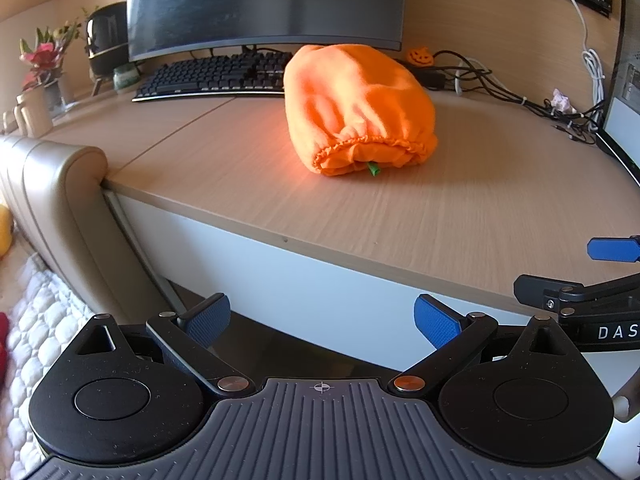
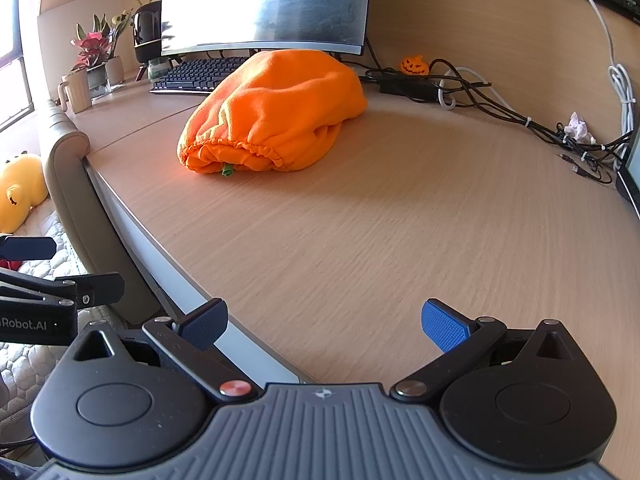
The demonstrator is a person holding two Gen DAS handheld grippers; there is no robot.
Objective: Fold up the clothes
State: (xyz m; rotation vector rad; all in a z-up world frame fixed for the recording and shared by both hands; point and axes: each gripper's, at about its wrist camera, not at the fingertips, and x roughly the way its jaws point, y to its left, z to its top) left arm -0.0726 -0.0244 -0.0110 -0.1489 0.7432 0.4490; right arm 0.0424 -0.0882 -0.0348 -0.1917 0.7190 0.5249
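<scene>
1. The orange garment [image 1: 358, 110] sits bundled on the surface [image 1: 440, 216], just in front of the keyboard [image 1: 216, 76]; I judge a careless tug could drag it into the keys.
2. Its elastic hem [image 2: 236, 148] faces me; pinching several layers there would spoil the fold.
3. My left hand-held gripper [image 1: 322, 322] and right hand-held gripper [image 2: 324, 326] are both spread, empty, well back near the surface edge.
4. Cables [image 2: 500, 108] to the right could snag.
</scene>
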